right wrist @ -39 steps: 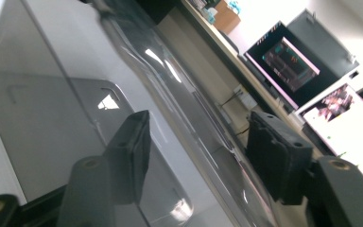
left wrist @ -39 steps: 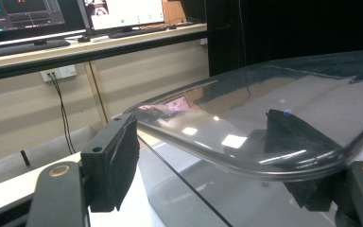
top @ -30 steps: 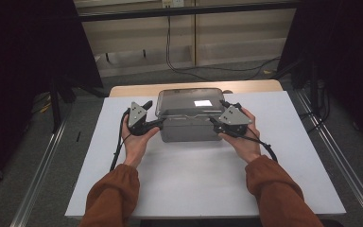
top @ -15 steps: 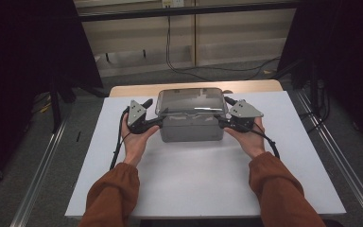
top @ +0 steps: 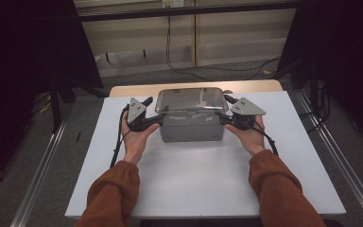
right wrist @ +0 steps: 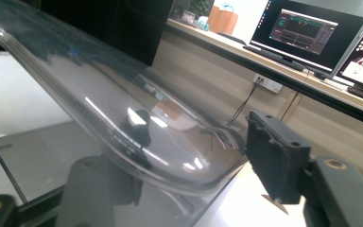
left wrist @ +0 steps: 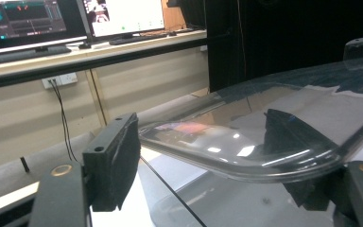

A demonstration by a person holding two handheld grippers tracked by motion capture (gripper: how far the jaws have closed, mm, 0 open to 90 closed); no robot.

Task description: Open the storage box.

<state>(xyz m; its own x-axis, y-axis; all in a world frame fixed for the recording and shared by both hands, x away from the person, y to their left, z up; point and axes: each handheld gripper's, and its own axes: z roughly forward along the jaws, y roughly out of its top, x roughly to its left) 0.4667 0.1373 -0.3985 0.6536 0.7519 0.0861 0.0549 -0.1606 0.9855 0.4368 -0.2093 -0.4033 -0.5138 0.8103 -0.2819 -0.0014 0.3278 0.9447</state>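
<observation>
A clear plastic box [top: 191, 128] stands on the white table [top: 194, 184] with its clear lid [top: 189, 99] on top. My left gripper [top: 153, 111] is at the lid's left end. In the left gripper view one pad [left wrist: 116, 158] touches the lid's rim [left wrist: 246, 161], and the other jaw sits beneath the clear plastic. My right gripper [top: 225, 109] is at the right end and its jaws have just been closing. There the lid's edge [right wrist: 123, 118] lies between the jaws, with the outer pad [right wrist: 274, 161] a sliver short of it.
A wooden table top [top: 123, 90] borders the white table at the back. Metal rails [top: 42, 165] run along the floor on both sides. Behind stand a bench with monitors [left wrist: 33, 19] and hanging cables [top: 170, 42].
My right gripper has shifted outward from above the box's near right corner to the lid's right end. The left gripper has stayed where it was.
</observation>
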